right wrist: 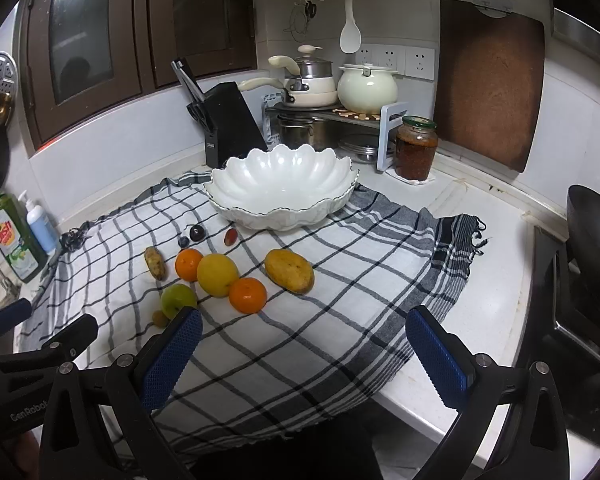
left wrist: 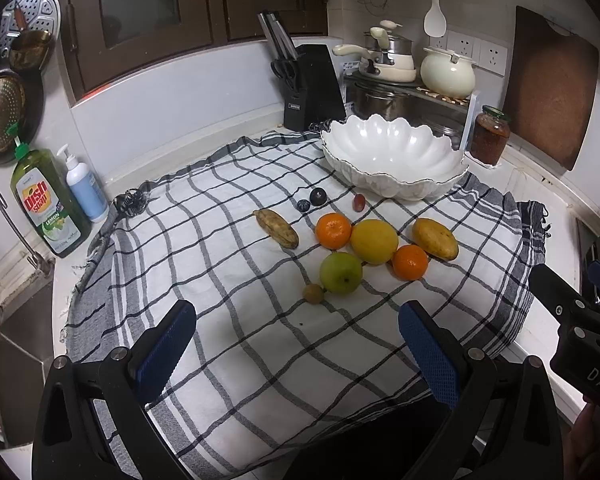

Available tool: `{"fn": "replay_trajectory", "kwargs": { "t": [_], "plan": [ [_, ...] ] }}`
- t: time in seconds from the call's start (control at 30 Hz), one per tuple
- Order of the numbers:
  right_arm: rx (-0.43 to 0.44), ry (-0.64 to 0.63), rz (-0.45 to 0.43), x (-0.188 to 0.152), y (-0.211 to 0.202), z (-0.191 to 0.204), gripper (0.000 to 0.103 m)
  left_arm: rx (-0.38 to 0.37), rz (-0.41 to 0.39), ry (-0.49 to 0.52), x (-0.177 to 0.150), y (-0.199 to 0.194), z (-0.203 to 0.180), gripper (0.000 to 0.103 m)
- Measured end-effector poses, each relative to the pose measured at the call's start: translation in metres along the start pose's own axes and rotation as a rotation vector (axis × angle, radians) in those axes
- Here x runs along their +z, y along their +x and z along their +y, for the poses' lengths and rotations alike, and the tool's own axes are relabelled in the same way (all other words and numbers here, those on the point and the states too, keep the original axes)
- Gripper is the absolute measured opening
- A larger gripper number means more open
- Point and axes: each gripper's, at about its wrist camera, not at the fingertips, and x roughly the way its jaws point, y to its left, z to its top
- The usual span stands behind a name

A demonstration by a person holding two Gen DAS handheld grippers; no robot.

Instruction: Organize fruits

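Here, the scene as it stood:
Left hand-held gripper: spread wide, empty, over the near edge of the cloth at 6 o'clock.
Right hand-held gripper: also spread, holding nothing, above the cloth's near right part.
Tabletop: white, covered mostly by the checked cloth.
Bowl: white, scalloped, empty, at 12 o'clock on the cloth's far edge.
Lemon: mid-cloth, touching an orange at its 9 o'clock and seeming to touch a second orange at 4 o'clock.
Apple: green, at 7 o'clock of the lemon, a small brown fruit just beside it.
Mango: at 3 o'clock of the lemon, apart from it.
Banana: browned, at 9 o'clock of the group.
Small fruits: a blue berry, a dark fruit and a red grape, between the bowl and the oranges.
Soap bottle: at 9 o'clock, off the cloth.
Jar: right of the bowl.
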Motion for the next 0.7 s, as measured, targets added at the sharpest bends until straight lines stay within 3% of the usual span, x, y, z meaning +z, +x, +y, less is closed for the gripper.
{"fn": "replay_trajectory", "kwargs": {
  "t": [0.7],
  "plan": [
    [0.000,0.002,0.001,0.0003,-0.0011,-0.0019,0.103,-0.002,0.002,0.001,0.0014,0.0008,-0.0026,0.103]
  ]
}}
